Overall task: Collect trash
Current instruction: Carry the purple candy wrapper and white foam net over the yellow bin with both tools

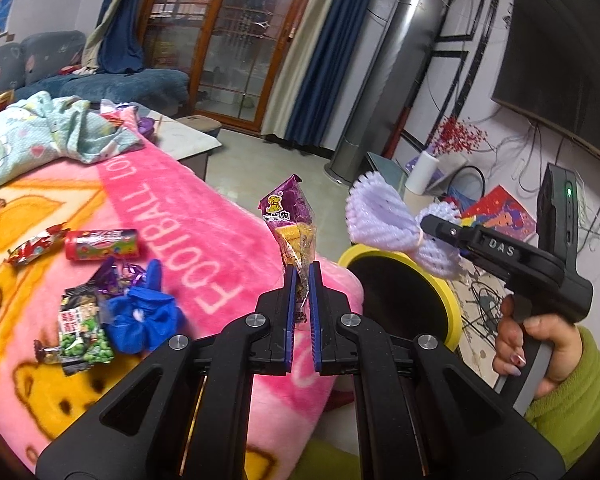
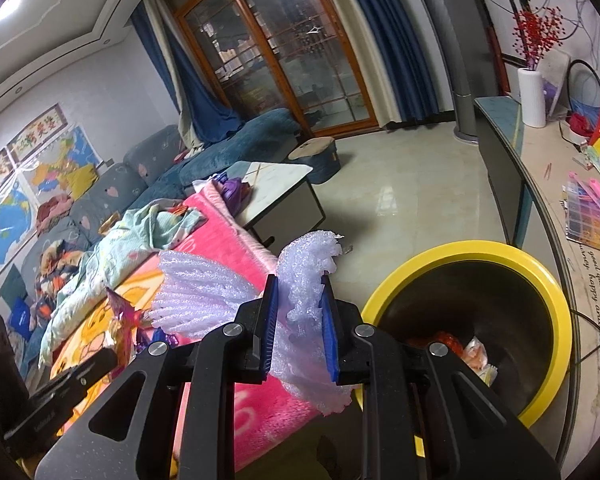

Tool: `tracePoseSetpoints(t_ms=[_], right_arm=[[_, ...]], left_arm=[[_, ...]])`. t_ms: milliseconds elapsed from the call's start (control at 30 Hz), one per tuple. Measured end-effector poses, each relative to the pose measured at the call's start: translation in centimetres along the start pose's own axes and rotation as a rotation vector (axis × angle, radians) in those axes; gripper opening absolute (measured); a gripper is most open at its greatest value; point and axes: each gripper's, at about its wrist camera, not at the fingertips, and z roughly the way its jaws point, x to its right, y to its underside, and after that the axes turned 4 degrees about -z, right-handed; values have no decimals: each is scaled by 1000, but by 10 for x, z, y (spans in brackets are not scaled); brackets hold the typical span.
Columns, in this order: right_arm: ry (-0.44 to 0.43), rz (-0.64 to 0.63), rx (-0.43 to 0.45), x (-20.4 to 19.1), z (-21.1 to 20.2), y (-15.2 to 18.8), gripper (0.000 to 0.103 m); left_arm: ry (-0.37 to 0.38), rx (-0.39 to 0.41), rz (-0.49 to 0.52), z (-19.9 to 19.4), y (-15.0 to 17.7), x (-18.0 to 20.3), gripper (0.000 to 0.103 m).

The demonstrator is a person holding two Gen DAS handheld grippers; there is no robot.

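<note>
1. Left gripper (image 1: pixel 302 276) is clamping down almost fully shut on a snack wrapper (image 1: pixel 290 224), a purple and yellow one with a cartoon dog on it, and it's sticking straight up out past the fingertips.
2. Right gripper (image 2: pixel 299 292) is pinching a foam fruit net (image 2: pixel 300 280), pale lilac, with the blue pads only partly closed because the foam is bunching up between them. One end is fanning out to the left of the fingers, the other is hanging down below them.
3. Just right of the right gripper's fingers, the yellow-rimmed bin (image 2: pixel 460 248) is sitting on the floor, already holding a few bits of trash in the bottom. From the left wrist view the same bin (image 1: pixel 452 300) is showing just right of and beyond the fingertips, with the foam net hovering over its rim.
4. Left of the left gripper's fingers, more trash is lying on the pink blanket (image 1: pixel 188 208): a crumpled blue bag (image 1: pixel 142 316), a green pea packet (image 1: pixel 82 328), a red candy tube (image 1: pixel 102 244) and a red wrapper (image 1: pixel 36 250).
5. Further out, a light blue cloth (image 1: pixel 40 132) is sitting bunched up on the far end of the blanket.
</note>
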Motion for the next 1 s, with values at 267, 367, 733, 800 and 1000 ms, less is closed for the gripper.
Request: tracePoseSetpoints(t_ms=[267,367,733,800,1000], right_arm=[[34,37,14,20,-4,-1,19],[49,60,19,30,-6,-1,19],[105,132,34,64,-13,1,20],[117,142,36,70,-14,1,20],[159,165,44,88,-16,5,20]], left_arm=[[18,-23,50,10,4,21,3],[29,-34,73,16,6,30,3],[97,-54,141,34,15,59,3],[107,-64,152,39,17,65,3],[127,-101,196,56,22,82,3]])
